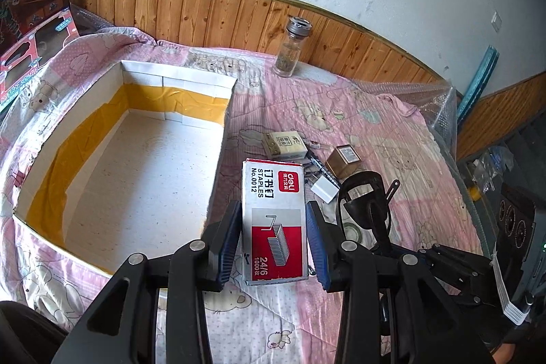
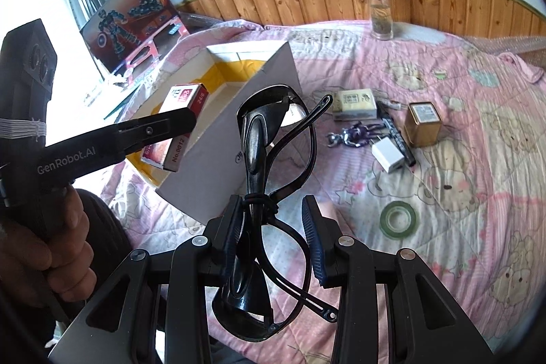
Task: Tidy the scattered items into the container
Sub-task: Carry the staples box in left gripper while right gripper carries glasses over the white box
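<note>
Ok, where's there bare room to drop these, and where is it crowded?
Inside the container the floor that shows is all bare, between yellow-taped walls. The quilt is free right of the green tape roll and before the glass jar. Crowded: the cluster of cream box, gold tin and white charger.

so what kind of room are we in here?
Probably a bedroom at home: the work surface is a pink quilt printed with cartoon bears, set against a wood-panelled wall, with toy boxes stacked by a window. Not a lab bench.
</note>
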{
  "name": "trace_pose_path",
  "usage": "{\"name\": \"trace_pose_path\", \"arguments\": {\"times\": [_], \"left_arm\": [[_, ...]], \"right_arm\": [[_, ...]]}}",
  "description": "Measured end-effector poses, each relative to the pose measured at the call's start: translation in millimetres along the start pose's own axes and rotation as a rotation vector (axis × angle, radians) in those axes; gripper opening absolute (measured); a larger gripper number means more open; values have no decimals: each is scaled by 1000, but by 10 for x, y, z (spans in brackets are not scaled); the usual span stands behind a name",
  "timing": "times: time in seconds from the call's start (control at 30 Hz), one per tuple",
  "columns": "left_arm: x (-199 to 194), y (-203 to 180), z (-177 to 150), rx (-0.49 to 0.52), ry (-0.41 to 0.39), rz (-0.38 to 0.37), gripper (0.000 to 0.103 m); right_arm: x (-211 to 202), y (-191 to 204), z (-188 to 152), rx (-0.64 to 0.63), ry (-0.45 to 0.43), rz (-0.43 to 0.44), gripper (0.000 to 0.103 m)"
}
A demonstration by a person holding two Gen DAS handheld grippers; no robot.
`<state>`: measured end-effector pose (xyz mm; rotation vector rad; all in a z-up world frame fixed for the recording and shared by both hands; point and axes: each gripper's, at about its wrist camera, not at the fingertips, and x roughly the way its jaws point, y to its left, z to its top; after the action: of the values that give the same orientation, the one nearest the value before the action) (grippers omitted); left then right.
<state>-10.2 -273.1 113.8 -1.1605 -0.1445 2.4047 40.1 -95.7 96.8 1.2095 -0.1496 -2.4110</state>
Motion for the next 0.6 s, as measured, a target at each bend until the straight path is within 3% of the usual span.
{"name": "trace_pose_path", "arguments": {"times": [0.6], "left_arm": [[-129, 552, 274, -67, -39, 43, 39]], "right_arm": [[212, 523, 456, -83, -11, 48, 38]]}}
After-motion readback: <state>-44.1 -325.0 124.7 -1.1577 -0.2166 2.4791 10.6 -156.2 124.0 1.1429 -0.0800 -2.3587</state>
